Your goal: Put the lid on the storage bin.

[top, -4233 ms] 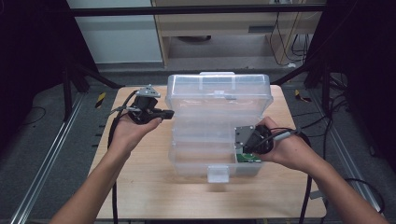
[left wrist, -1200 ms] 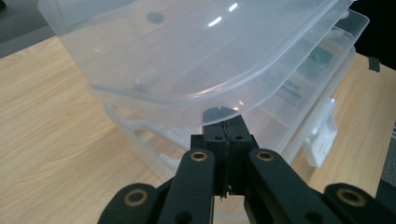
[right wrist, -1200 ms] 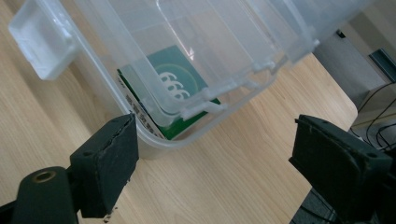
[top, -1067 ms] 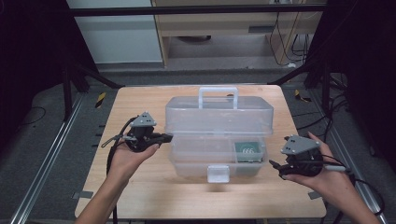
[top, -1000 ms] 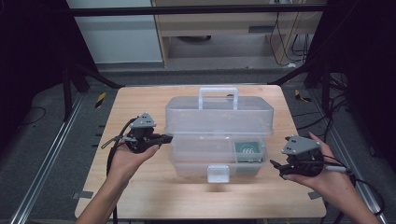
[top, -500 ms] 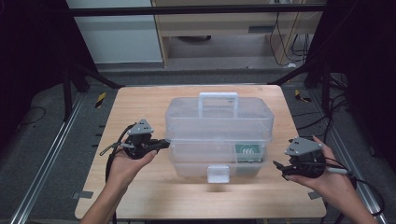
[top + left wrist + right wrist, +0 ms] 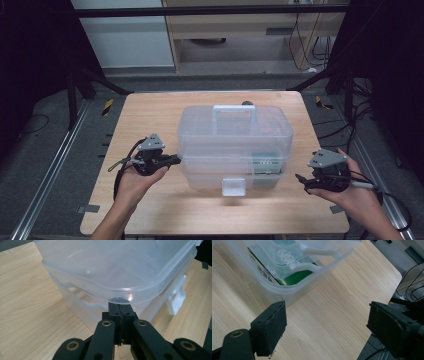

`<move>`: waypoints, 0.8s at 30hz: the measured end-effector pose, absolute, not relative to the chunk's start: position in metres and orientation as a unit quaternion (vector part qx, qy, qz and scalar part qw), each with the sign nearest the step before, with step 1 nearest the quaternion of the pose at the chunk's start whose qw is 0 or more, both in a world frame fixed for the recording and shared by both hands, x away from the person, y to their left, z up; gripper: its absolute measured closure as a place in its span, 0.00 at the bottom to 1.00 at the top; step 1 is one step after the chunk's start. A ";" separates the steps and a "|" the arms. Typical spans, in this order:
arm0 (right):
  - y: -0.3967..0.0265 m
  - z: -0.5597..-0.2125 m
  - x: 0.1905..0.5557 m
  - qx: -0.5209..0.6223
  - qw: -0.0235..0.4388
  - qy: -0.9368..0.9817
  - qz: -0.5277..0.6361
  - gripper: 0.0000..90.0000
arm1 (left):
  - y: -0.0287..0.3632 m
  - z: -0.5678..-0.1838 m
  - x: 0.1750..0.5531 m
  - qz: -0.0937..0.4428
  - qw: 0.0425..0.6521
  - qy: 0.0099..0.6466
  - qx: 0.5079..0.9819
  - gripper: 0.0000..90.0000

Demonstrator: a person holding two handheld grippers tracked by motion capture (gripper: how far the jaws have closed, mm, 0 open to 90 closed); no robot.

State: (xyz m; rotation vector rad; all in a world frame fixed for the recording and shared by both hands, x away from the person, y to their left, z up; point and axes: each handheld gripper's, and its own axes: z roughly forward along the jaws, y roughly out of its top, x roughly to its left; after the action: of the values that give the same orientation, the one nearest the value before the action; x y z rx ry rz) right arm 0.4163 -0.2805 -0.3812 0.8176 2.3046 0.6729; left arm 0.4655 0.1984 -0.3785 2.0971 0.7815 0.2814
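High view overhead, facing forward-down; both tool views close, low; all share clear box (image 7: pixel 235 145).

A clear plastic storage box (image 7: pixel 235 145) stands upright near the middle of the surface (image 7: pixel 150 115), its long side facing the person. Its translucent lid (image 7: pixel 112 262) lies down over the base, with a carry handle (image 7: pixel 234 111) standing on top and a whitish latch (image 7: pixel 233 186) hanging at the middle of the front wall. Through the wall near the front right corner a green and white carton (image 7: pixel 279 277) shows inside, lying under an inner tray of the same clear plastic.
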 end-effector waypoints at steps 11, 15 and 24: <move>-0.282 -0.392 0.419 0.319 0.295 0.864 0.256 0.17 | 0.198 -0.387 0.463 0.112 0.421 0.312 0.844 1.00; -0.282 -0.395 0.420 0.322 0.293 0.863 0.257 0.17 | 0.198 -0.389 0.462 0.112 0.419 0.313 0.845 1.00; -0.285 -0.401 0.421 0.333 0.290 0.859 0.258 0.17 | 0.198 -0.394 0.461 0.111 0.415 0.311 0.848 1.00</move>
State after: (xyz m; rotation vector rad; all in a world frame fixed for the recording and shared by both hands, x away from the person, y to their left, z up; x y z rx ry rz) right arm 0.4214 -0.2853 -0.4013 0.8894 2.2914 0.6879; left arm 0.4613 0.1985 -0.3940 2.1289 0.7811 0.2797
